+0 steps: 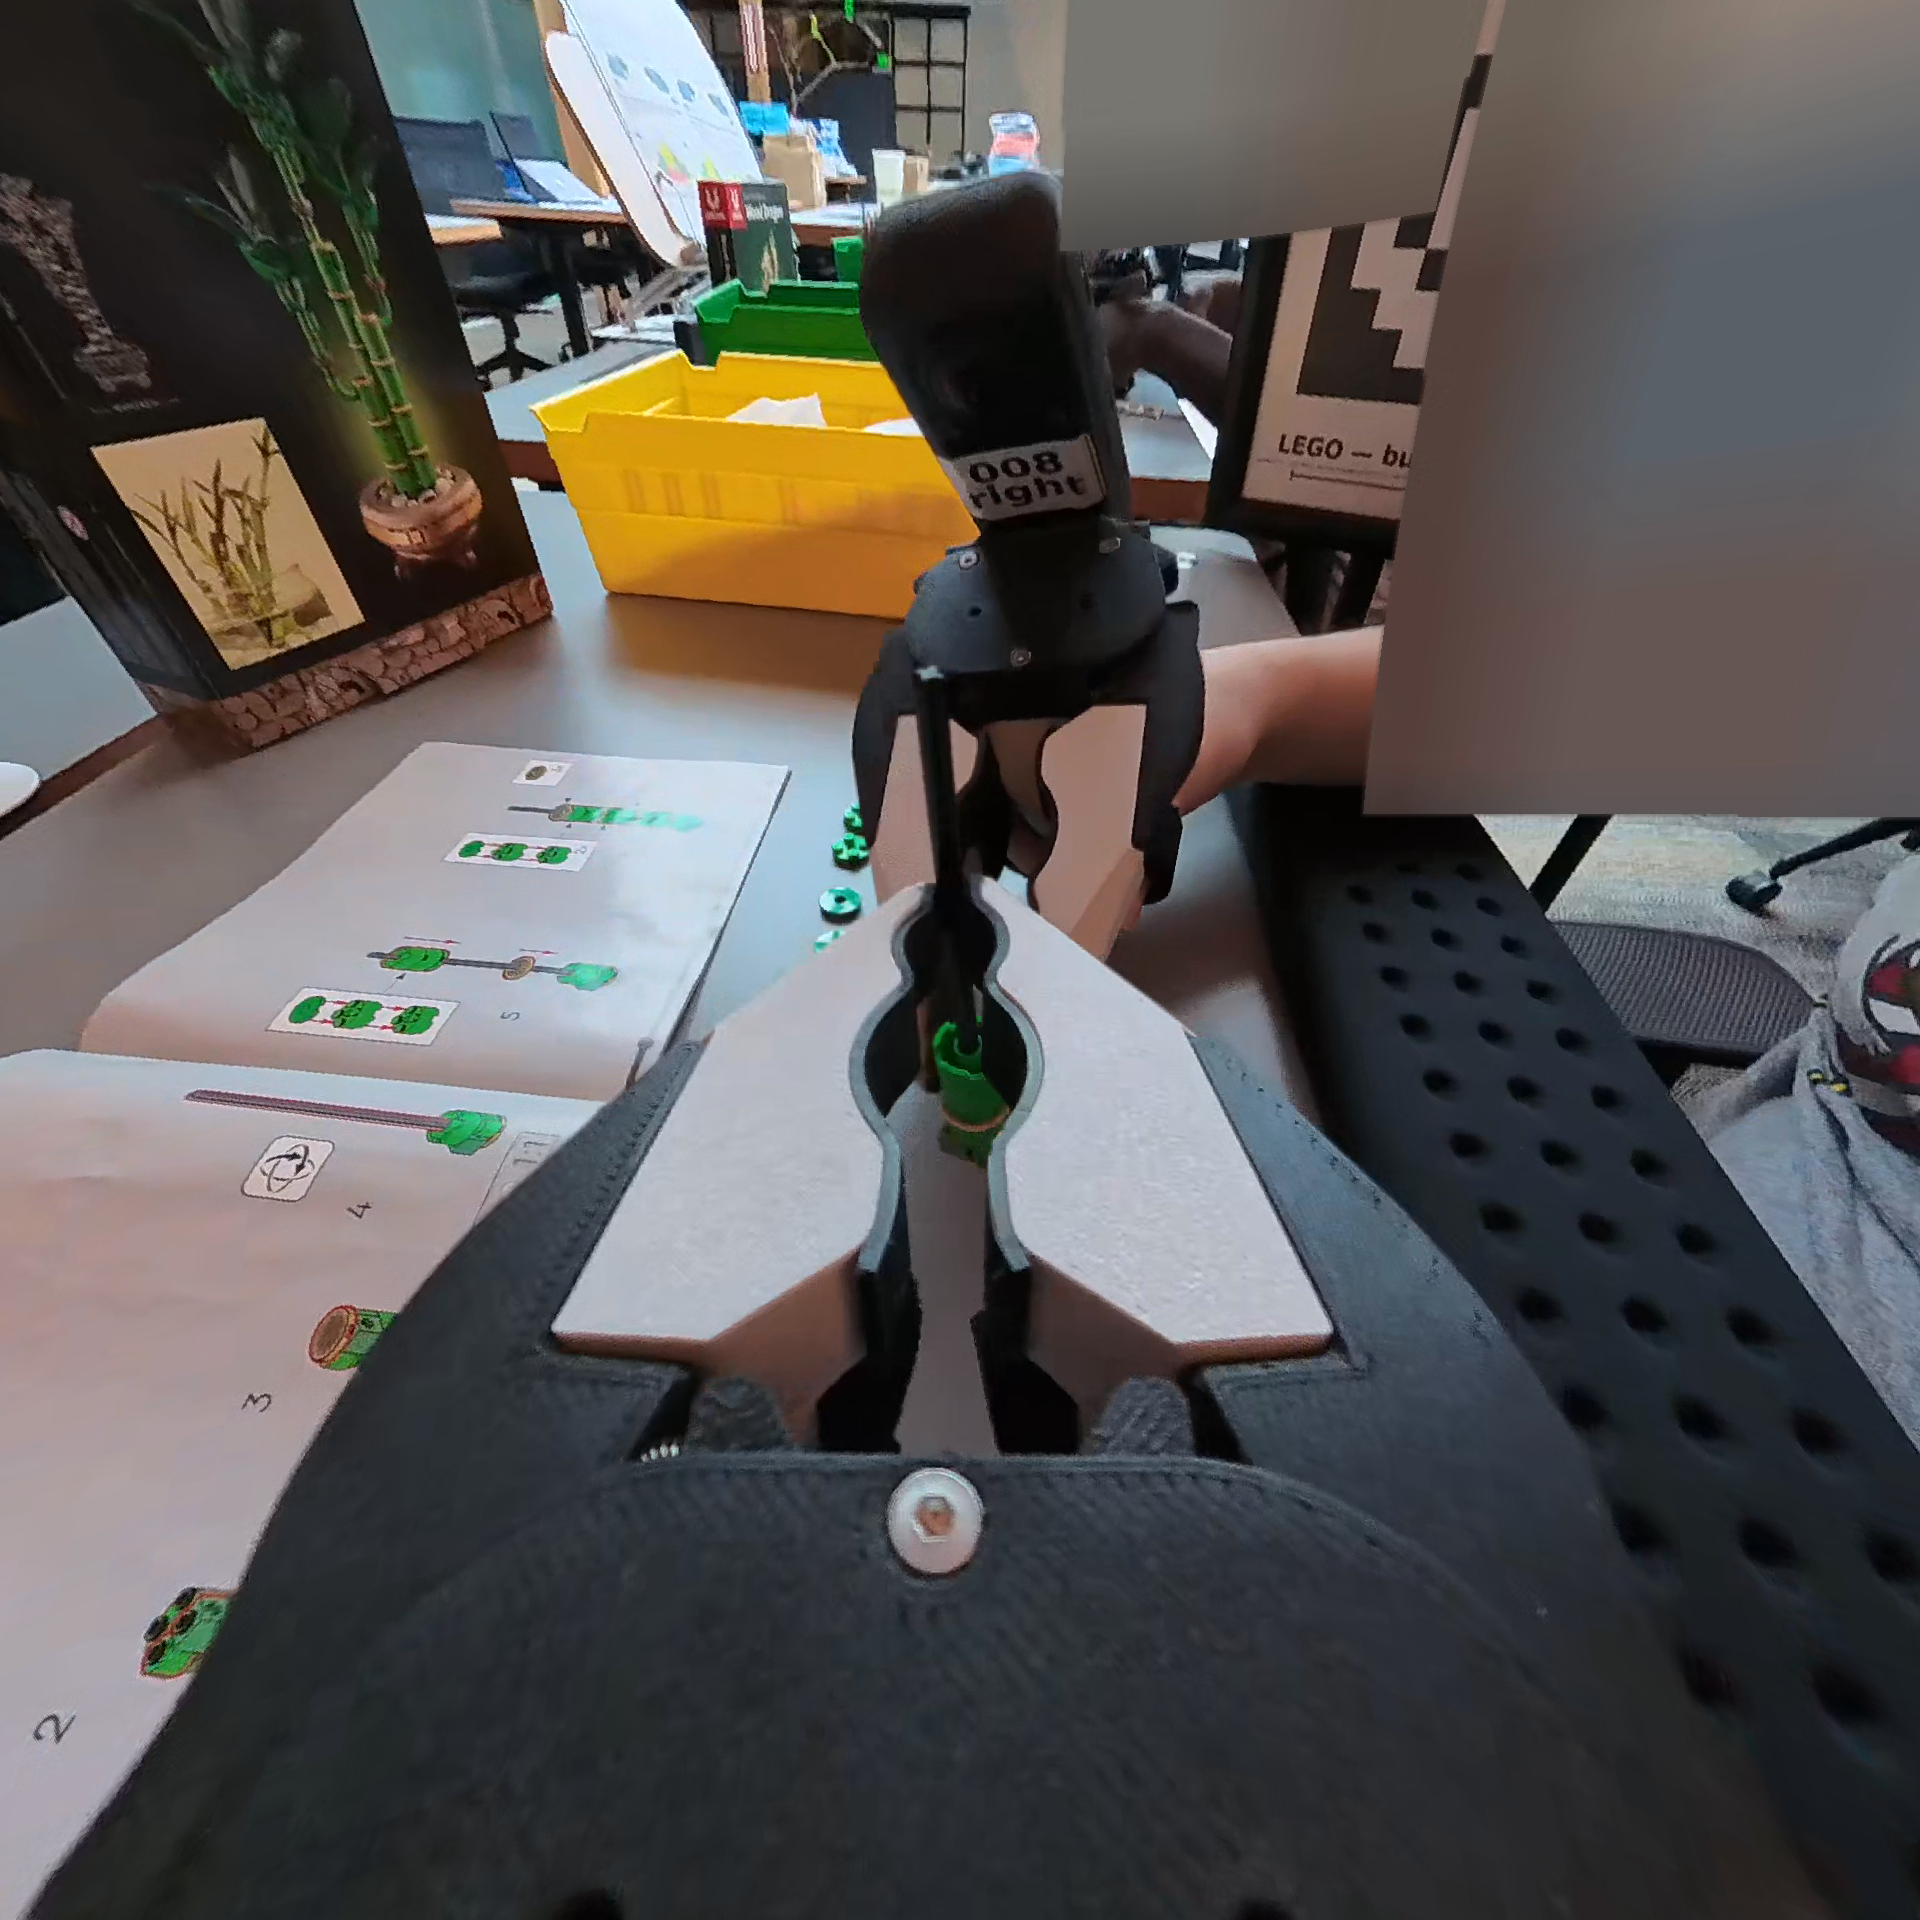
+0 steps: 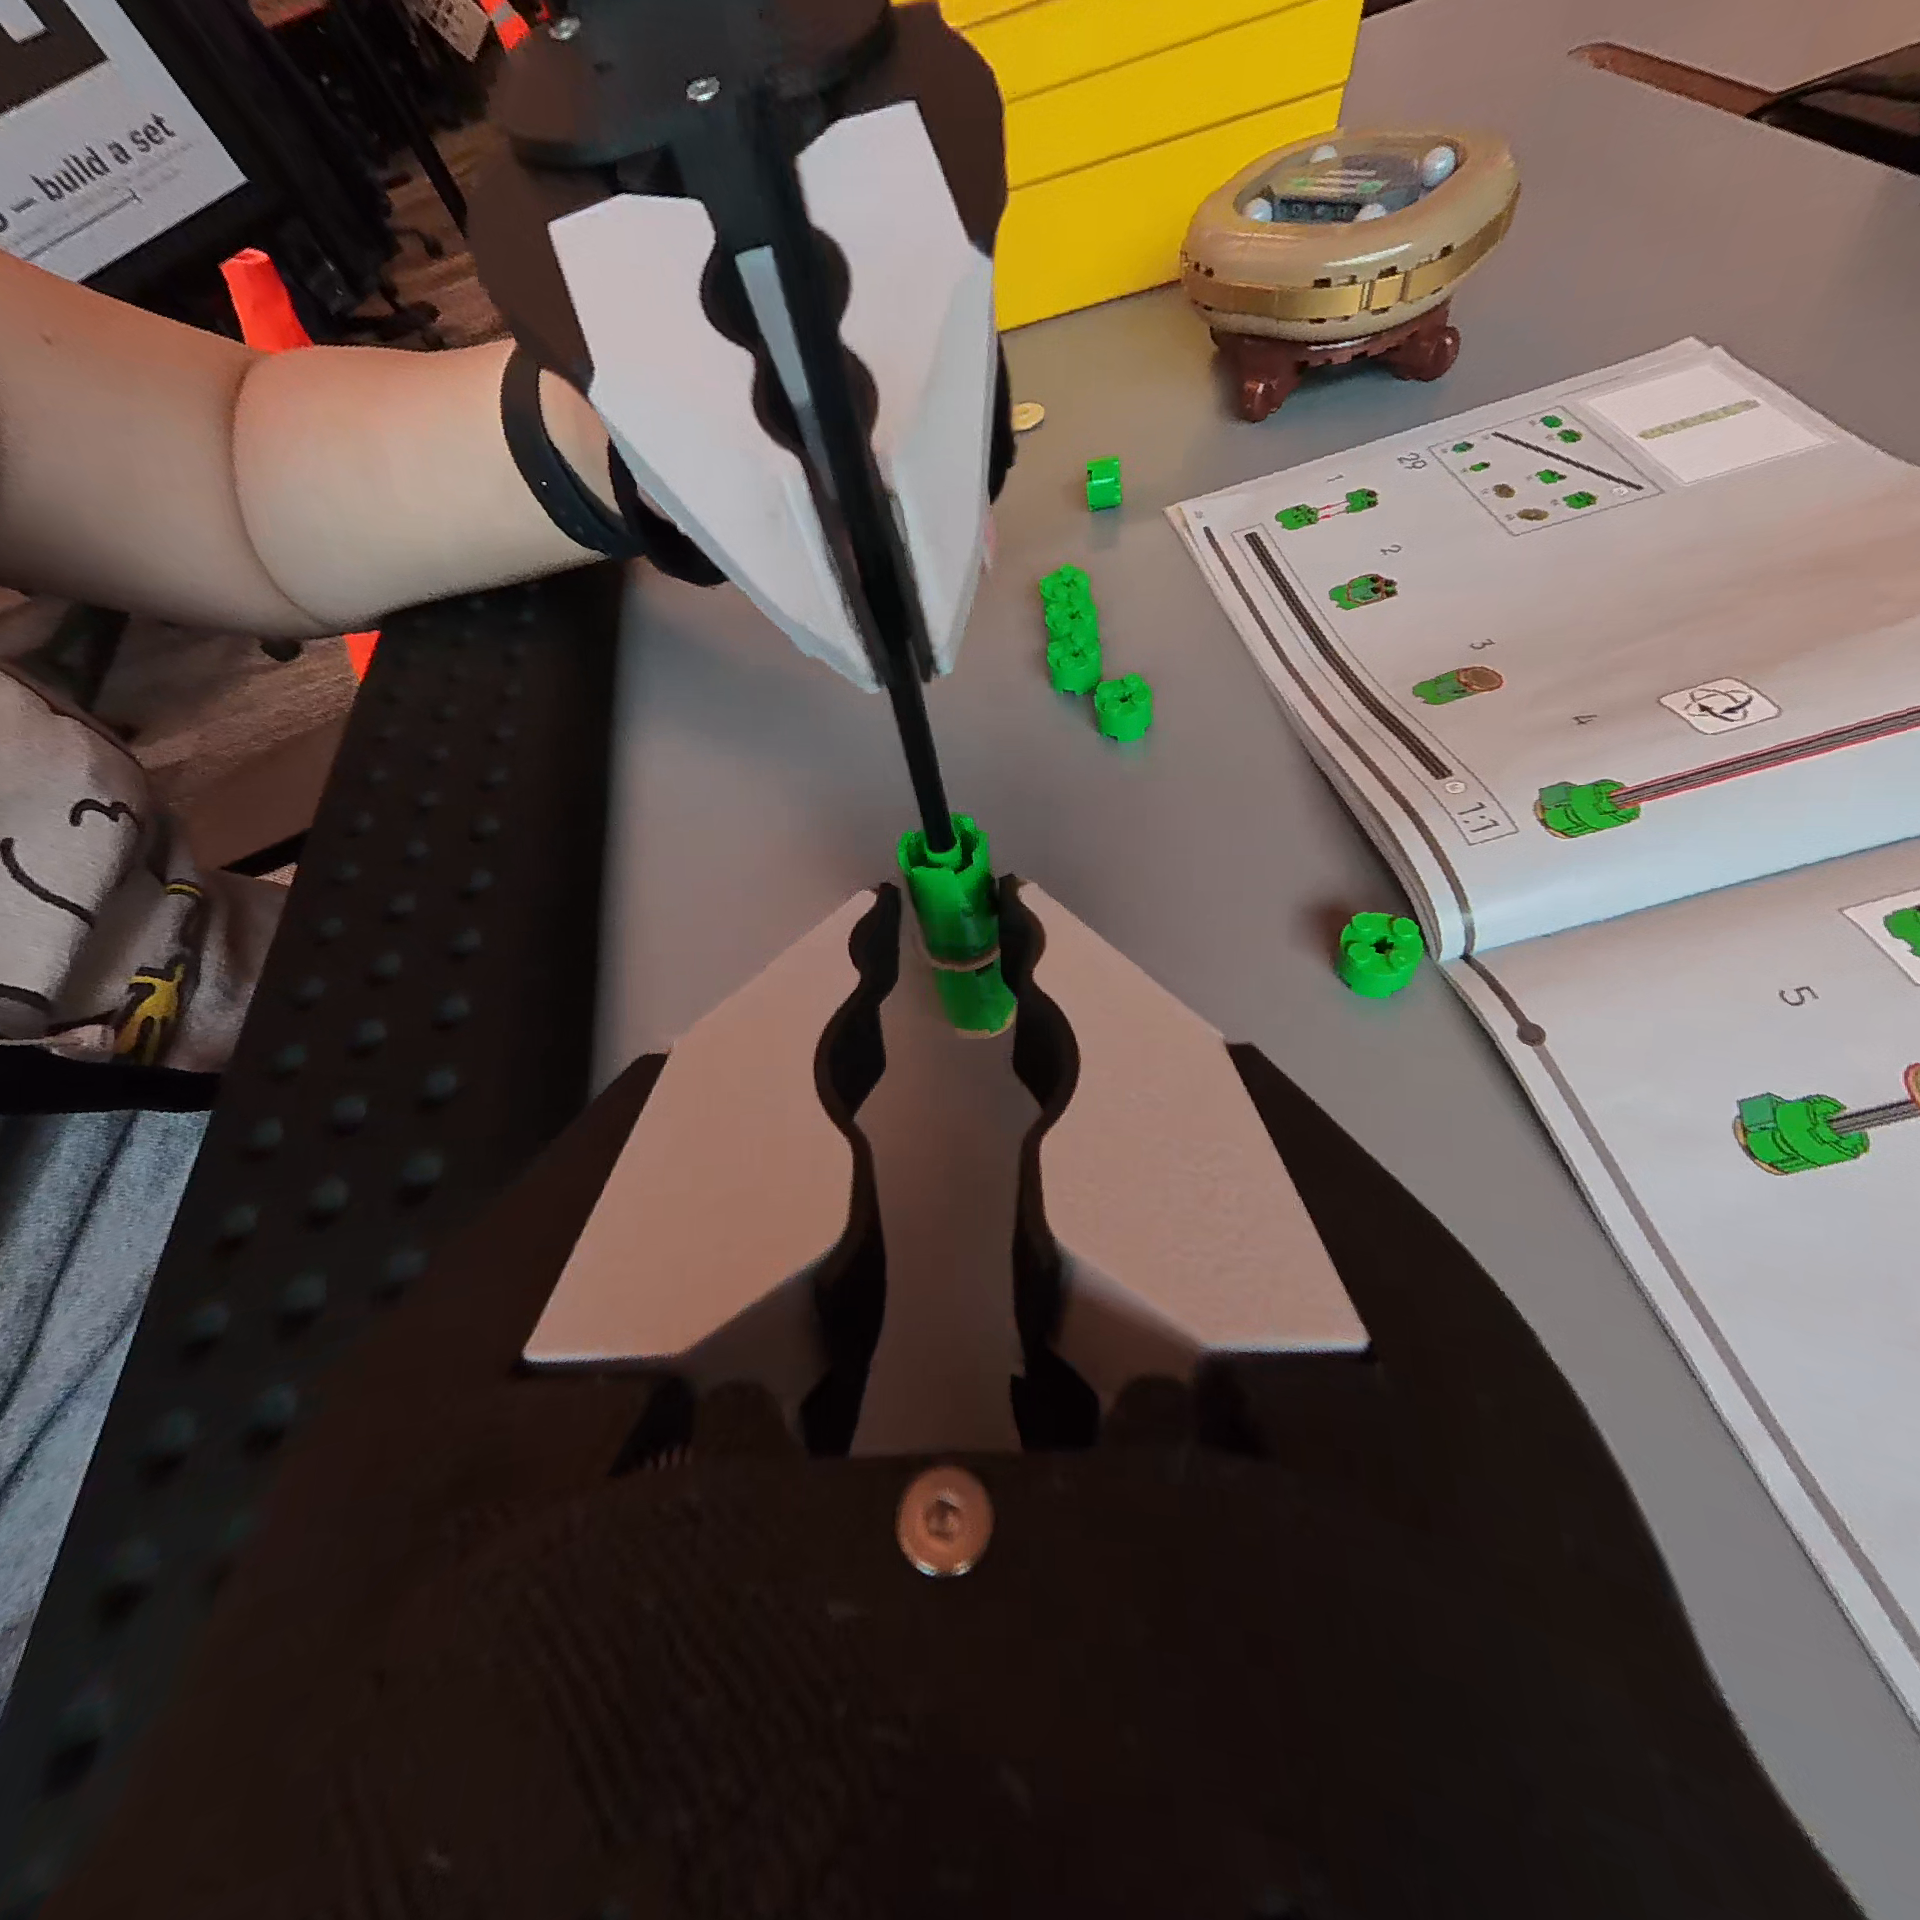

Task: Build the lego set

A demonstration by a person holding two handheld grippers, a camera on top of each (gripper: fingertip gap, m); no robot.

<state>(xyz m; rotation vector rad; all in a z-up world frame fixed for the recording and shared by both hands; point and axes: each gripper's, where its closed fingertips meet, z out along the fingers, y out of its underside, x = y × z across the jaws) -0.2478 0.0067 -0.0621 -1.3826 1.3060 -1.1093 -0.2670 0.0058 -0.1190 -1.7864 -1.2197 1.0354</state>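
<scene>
My left gripper (image 1: 948, 896) is shut on a thin black rod (image 1: 935, 790). In the right wrist view it comes down from the top (image 2: 904, 665), with the rod (image 2: 925, 758) running out past its tips. The rod's lower end sits in the top of a short green stack of round bricks (image 2: 956, 925) with tan rings. My right gripper (image 2: 953, 896) has its fingertips close on both sides of that stack, jaws a little apart and not pressing. The stack also shows through my left fingers (image 1: 966, 1101). My right gripper shows beyond them (image 1: 1039, 862).
An open instruction booklet (image 2: 1558, 727) lies to the right. Loose green round bricks (image 2: 1070, 634) and one more (image 2: 1377, 951) lie on the grey table. There is also a tan pot (image 2: 1340, 239), a yellow bin (image 1: 727, 499), the set's box (image 1: 260, 364) and a black perforated board (image 2: 364, 935). There is about 6 centimetres between the tips of the two grippers. The tan pot (image 2: 1340, 239) is about equally far from each gripper, around 25 centimetres.
</scene>
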